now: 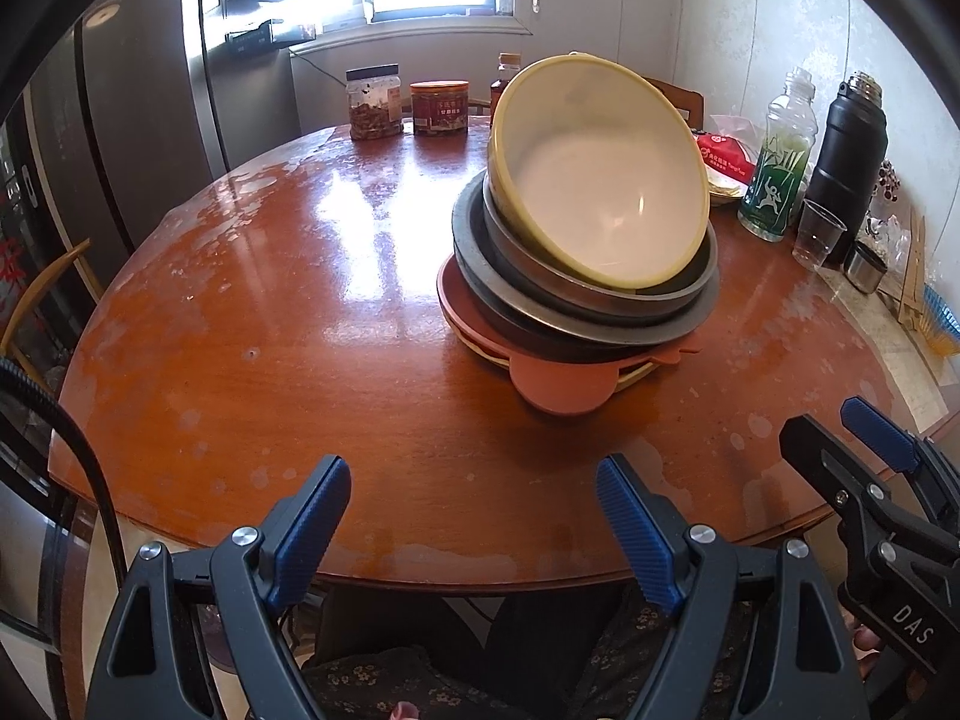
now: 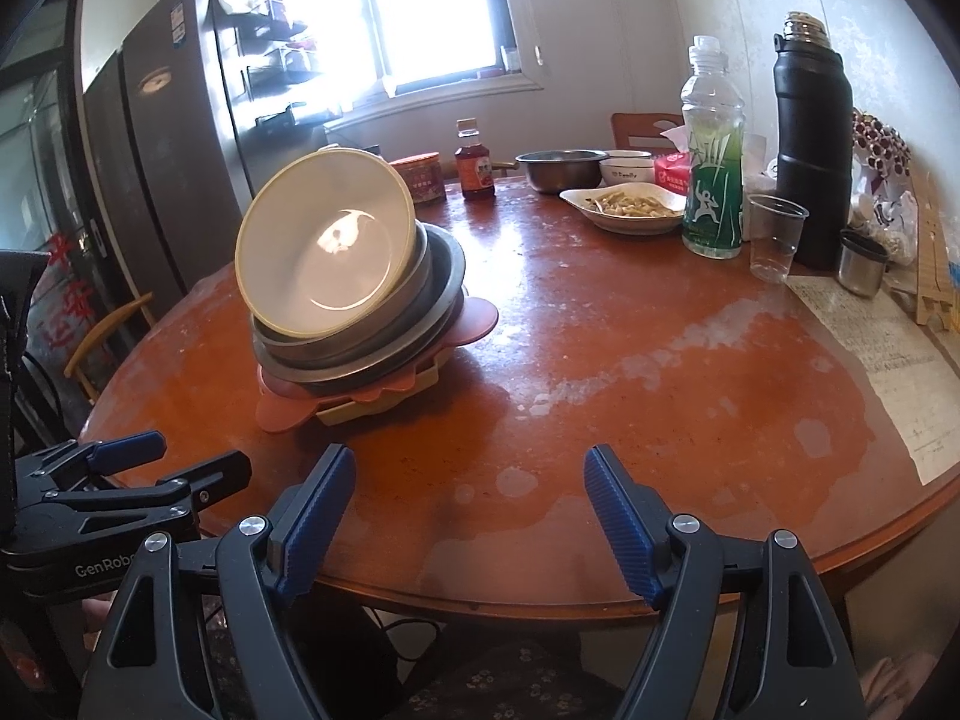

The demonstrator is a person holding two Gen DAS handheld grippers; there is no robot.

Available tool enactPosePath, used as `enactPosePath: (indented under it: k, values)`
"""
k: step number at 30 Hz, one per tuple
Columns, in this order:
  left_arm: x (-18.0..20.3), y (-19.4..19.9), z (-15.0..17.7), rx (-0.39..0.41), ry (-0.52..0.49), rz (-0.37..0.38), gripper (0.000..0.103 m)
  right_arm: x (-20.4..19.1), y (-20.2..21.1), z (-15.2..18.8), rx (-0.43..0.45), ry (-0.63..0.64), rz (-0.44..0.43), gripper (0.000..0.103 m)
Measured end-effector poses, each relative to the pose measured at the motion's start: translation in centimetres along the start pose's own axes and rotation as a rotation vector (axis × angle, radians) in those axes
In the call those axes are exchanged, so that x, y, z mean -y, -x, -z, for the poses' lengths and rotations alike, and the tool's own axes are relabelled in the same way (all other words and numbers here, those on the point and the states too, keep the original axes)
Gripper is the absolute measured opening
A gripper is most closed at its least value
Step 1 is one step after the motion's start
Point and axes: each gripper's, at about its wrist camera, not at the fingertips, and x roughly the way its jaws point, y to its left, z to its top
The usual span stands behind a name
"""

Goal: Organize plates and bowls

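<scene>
Both claws, left claw (image 1: 474, 510) and right claw (image 2: 468, 498), stand apart, empty. The tilted yellow bowl (image 1: 600, 180) looks light, stiff and slippery; grip its rim.

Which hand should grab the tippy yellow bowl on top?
Probably the left gripper: the yellow bowl tilts its open side toward it. The right gripper is also open and empty, but the stack sits off to its left.
</scene>
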Motion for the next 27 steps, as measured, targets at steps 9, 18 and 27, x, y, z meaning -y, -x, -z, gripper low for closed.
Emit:
enactPosePath:
  k: [9,18,27]
  values:
    - [0.02,0.07,0.07,-0.005,0.000,-0.002,0.084,-0.28,-0.02,0.11,-0.002,0.012,-0.005,0.080]
    - [-0.01,0.08,0.13,-0.010,0.004,0.001,0.084,-0.18,-0.02,0.09,0.003,0.007,-0.008,0.080]
    - [0.12,0.01,0.14,-0.014,-0.003,0.000,0.084,-0.21,0.09,0.11,0.002,0.010,-0.009,0.080]
